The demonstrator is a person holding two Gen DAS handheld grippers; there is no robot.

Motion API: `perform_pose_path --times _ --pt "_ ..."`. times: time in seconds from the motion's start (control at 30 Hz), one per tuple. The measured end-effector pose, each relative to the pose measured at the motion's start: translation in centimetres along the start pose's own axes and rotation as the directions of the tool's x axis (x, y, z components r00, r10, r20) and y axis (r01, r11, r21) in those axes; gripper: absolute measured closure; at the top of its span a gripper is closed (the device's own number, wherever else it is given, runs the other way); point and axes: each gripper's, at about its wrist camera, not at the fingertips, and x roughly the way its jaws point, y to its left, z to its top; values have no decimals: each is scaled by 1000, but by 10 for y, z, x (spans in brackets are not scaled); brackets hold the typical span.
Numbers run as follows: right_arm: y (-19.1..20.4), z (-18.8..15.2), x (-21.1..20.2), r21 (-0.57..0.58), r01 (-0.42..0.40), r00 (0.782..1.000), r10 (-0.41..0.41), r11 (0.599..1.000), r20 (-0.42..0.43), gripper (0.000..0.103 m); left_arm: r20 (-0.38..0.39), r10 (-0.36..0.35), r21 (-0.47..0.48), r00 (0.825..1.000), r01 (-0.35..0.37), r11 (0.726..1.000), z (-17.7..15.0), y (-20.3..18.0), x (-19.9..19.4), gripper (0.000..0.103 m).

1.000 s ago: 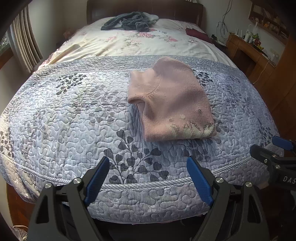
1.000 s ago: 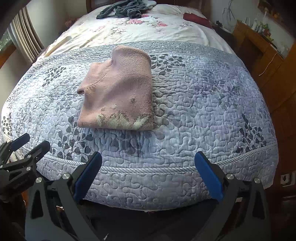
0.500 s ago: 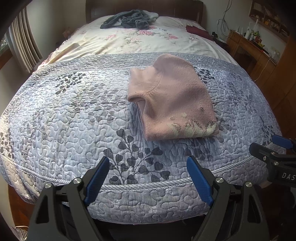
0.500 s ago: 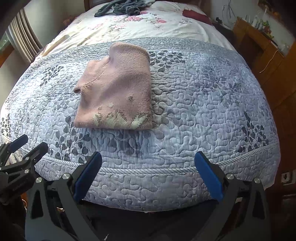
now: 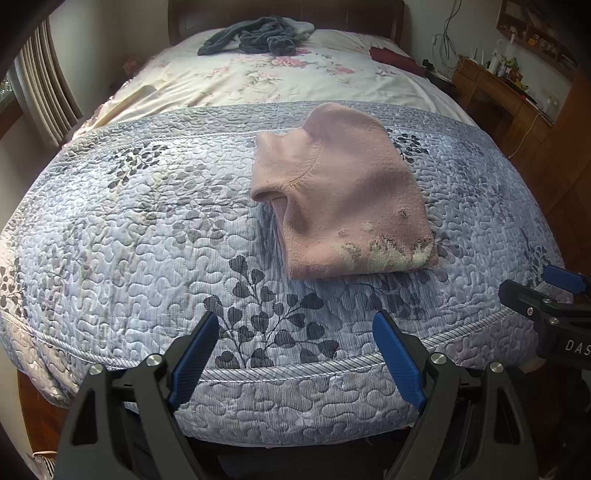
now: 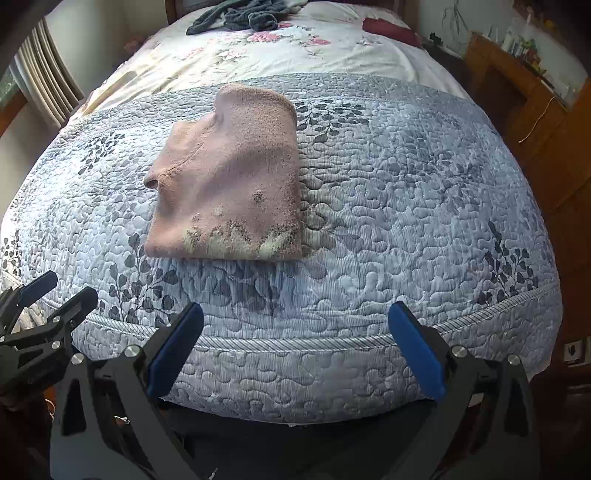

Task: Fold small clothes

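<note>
Sweater, pink, is lying folded on the bed quilt, right of centre in the left view. I am holding both left tongs and right tongs wide apart, empty, at the bottom edge. This fold looks finished; next I am probably reaching for the grey clothes at top.

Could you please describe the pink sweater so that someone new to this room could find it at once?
Start at the bed, whose near half is covered by a blue-grey quilt with dark leaves. The pink sweater lies folded on that quilt, alone. Unlike the dark grey clothes heaped by the headboard, it is pale pink with cream flowers along its near edge.
</note>
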Motion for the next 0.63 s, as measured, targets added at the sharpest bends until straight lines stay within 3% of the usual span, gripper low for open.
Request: perform_pose_path --times 0.63 --pt "-1 -2 3 4 6 1000 -6 1000 -1 3 -3 0 -3 1000 0 1000 0 0 1 17"
